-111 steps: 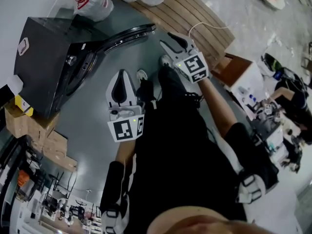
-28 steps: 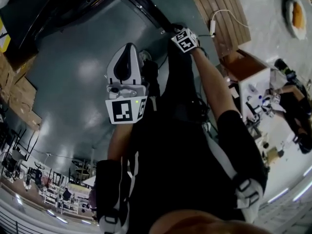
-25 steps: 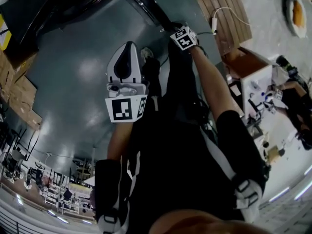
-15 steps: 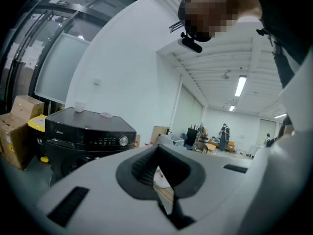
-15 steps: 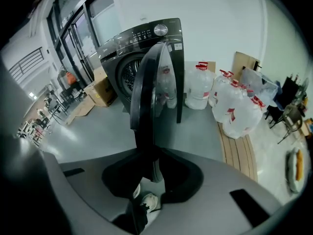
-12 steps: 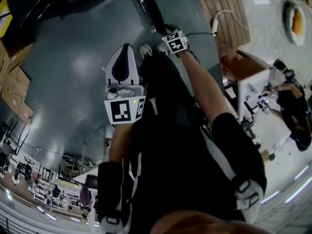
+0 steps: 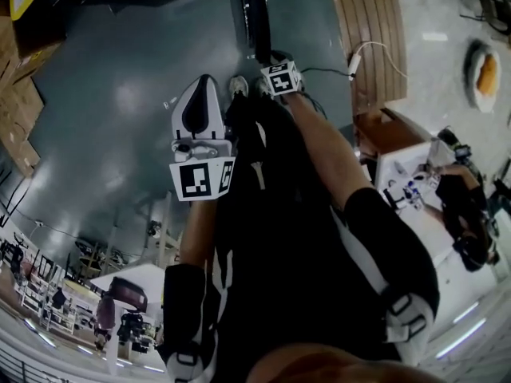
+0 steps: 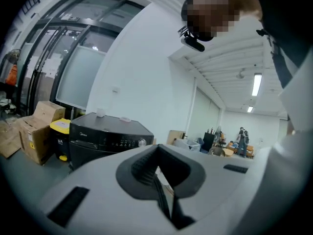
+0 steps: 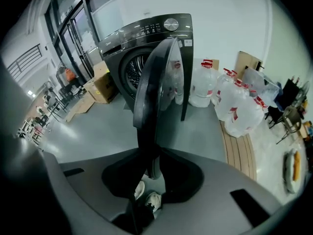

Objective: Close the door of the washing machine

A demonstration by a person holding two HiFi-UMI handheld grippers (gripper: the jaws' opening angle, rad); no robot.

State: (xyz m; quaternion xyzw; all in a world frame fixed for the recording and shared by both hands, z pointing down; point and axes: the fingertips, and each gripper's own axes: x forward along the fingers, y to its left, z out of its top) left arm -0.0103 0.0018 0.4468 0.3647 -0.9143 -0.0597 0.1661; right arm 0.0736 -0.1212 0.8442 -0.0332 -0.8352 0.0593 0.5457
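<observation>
Dark-tinted door (image 9: 156, 92), edge-on mid-frame before the washing machine (image 9: 146, 38), stands between the right gripper (image 9: 149, 168) jaws, which have just been opening, so it could likely slip free unlatched; left gripper (image 8: 157, 173) is closed, empty.

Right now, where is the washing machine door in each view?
Head view: door, top centre, a dark edge-on strip.
Left gripper view: not in it.
Right gripper view: door, centre, upright, seen edge-on.
Shared landmark: cardboard boxes, in all three views.
</observation>
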